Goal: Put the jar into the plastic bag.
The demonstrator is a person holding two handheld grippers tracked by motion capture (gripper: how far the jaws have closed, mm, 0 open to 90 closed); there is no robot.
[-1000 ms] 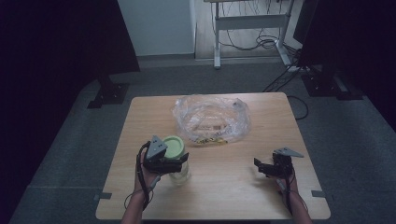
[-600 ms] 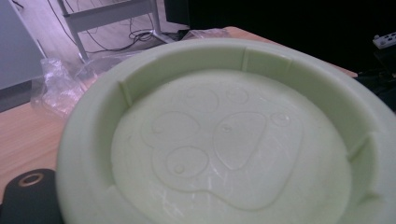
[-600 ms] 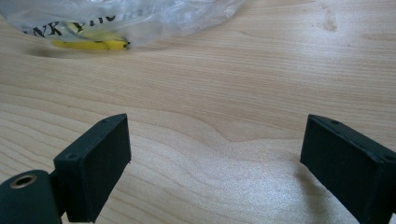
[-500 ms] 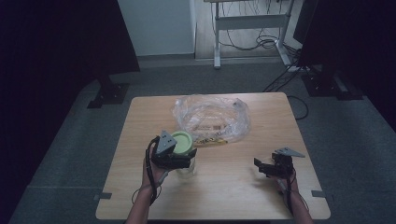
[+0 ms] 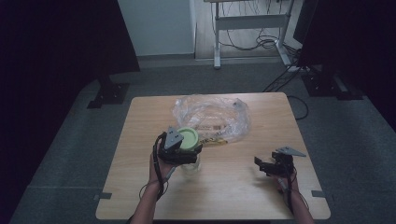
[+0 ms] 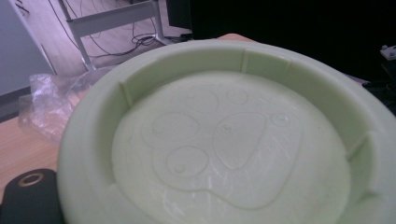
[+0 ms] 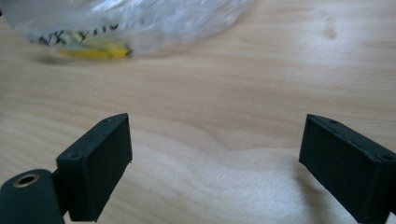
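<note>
Wooden table (image 5: pixel 233 191) seen under both grippers. Crumpled plastic bag (image 5: pixel 212 116) lying just beyond left gripper (image 5: pixel 180 148), contents blurred. Clear jar (image 5: pixel 190 164) half hidden beneath it. Green lid (image 6: pixel 224 140) clamped, jaws mostly covered. Right gripper (image 7: pixel 215 158) held spread, empty, well apart.

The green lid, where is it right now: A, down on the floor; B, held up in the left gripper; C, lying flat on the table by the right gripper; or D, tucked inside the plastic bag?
B: the left gripper holds the green lid lifted above the clear jar; in the left gripper view the lid's underside sits close to the camera.
</note>
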